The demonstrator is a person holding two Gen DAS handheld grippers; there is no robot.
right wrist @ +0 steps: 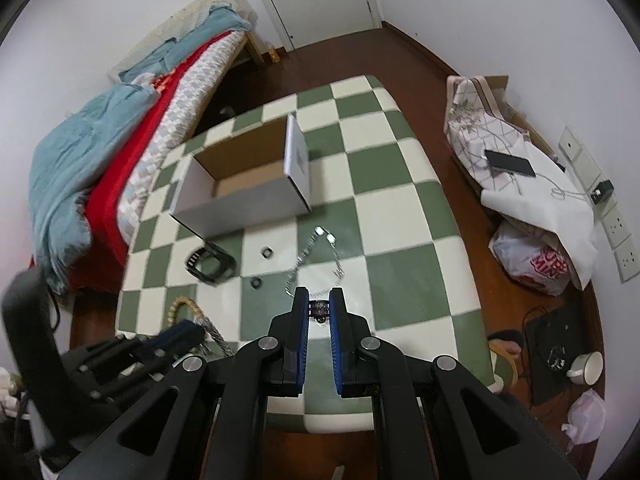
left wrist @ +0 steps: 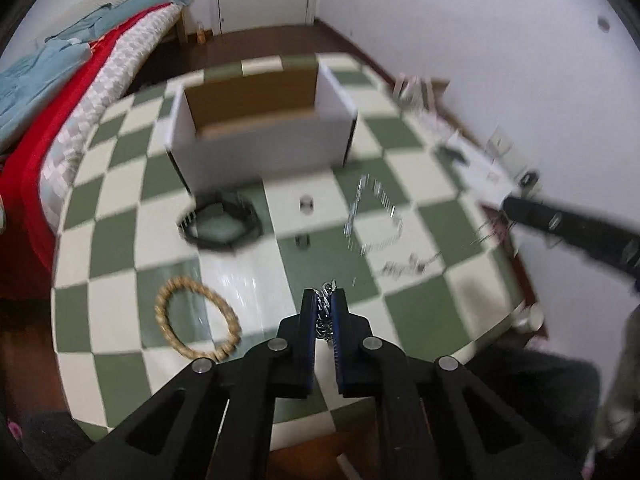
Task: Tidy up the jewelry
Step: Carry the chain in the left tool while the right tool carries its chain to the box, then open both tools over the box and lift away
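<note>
Silver chain links (left wrist: pixel 325 304) sit pinched in the left gripper (left wrist: pixel 324 300) above the checkered table's (left wrist: pixel 120 312) near edge; the right gripper (right wrist: pixel 319 300) pinches a small dark trinket (right wrist: pixel 319 309) there too.

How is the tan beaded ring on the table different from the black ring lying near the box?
The tan beaded bracelet is round, light and rope-like; the black bracelet is dark, angular and flat-sided. The tan one lies near the table's front edge, while the black one sits close to the cardboard box. Both lie flat on the checkered table, untouched by either gripper.

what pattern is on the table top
Green and cream checkerboard table top, clearest in the right wrist view.
</note>
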